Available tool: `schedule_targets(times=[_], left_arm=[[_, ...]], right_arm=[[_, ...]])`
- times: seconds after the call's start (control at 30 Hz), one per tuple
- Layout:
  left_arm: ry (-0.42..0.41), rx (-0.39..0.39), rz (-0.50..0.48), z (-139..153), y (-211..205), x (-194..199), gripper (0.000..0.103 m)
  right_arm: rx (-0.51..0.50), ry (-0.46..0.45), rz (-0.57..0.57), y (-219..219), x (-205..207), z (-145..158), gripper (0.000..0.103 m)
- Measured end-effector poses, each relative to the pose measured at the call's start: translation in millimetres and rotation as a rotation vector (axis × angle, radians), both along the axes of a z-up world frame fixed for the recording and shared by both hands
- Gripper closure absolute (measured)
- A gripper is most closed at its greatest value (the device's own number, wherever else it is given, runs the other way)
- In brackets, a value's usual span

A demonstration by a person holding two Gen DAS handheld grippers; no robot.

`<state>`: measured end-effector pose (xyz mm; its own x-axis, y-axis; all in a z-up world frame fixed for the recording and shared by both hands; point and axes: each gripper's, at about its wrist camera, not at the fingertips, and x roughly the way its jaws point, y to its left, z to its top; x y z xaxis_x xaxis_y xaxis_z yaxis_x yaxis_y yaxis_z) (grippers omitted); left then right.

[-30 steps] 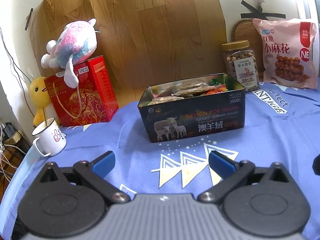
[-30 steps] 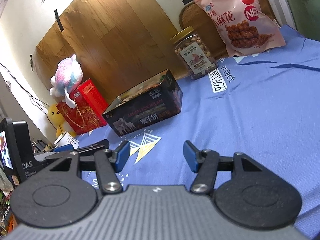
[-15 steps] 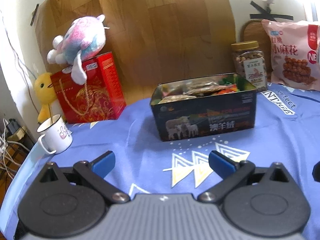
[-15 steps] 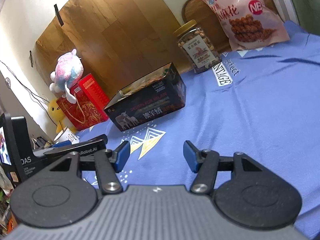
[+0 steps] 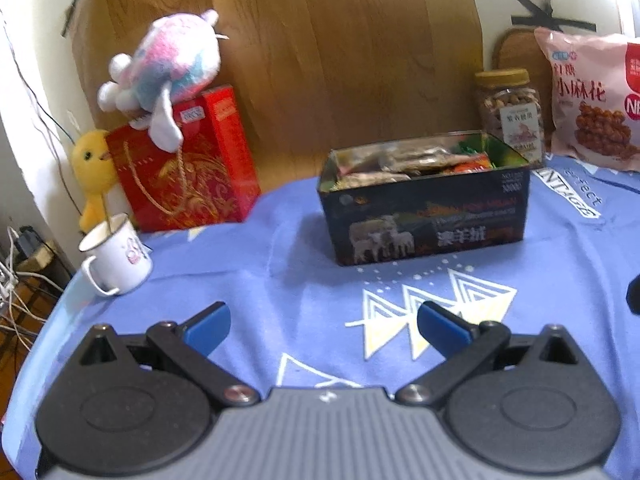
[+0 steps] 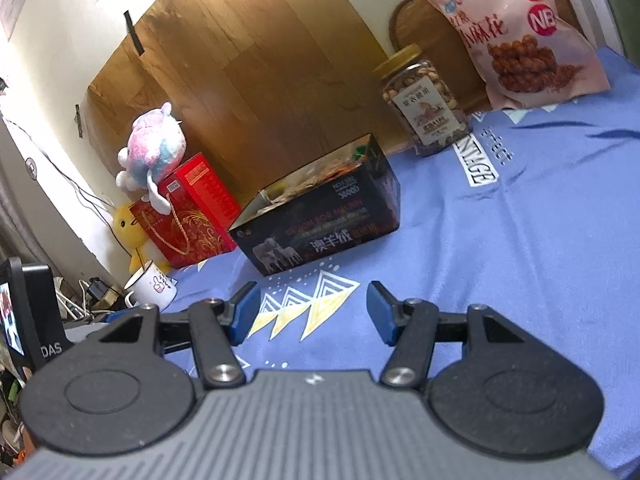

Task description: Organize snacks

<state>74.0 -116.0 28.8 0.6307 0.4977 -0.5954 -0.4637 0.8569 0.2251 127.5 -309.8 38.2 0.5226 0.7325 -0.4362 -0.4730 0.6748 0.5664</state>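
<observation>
The open black tin box point(image 5: 424, 216) stands on the blue cloth point(image 5: 304, 280) that covers the counter, its long printed side with sheep facing the cameras, and it is filled to about its rim with wrapped snack packets point(image 5: 412, 160); their kinds are too blurred to tell. Behind the box toward its right end stands a clear jar of nuts point(image 5: 510, 110) with a yellow lid, close to the box but whether touching it cannot be told, and just right of the jar a pink bag of fried dough twists point(image 5: 592, 100) leans upright against the wall. Behind the box rises a wooden panel point(image 5: 320, 48). Well to the left of the box sits a red gift box point(image 5: 184, 164) with a gold cord handle, a pink and blue plush toy point(image 5: 168, 68) lying on top of it and a yellow plush duck point(image 5: 94, 168) beside it. In front of the gift box, near the counter's edge, stands a white enamel mug point(image 5: 116, 256). Both tools hang over the cloth on the near side of the box, apart from it: the left tool point(image 5: 322, 326) has its blue pads spread wide with nothing between them, and the right tool point(image 6: 312, 312) is likewise spread and empty.
</observation>
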Motion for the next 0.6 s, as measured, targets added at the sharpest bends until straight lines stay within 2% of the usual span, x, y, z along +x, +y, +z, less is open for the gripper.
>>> schedule_targets(times=[0.3,0.47,0.6], left_arm=[[0.062,0.014,0.0,-6,-11,11,0.0],[0.059,0.023,0.019,0,-8,10,0.0],[0.062,0.045,0.039,1,-5,10,0.0]], right_arm=[[0.002,-0.008,0.02,1,7,5,0.042],[0.024,-0.021,0.05,7,9,12,0.042],[0.043,-0.004,0.067,8,6,7,0.041]])
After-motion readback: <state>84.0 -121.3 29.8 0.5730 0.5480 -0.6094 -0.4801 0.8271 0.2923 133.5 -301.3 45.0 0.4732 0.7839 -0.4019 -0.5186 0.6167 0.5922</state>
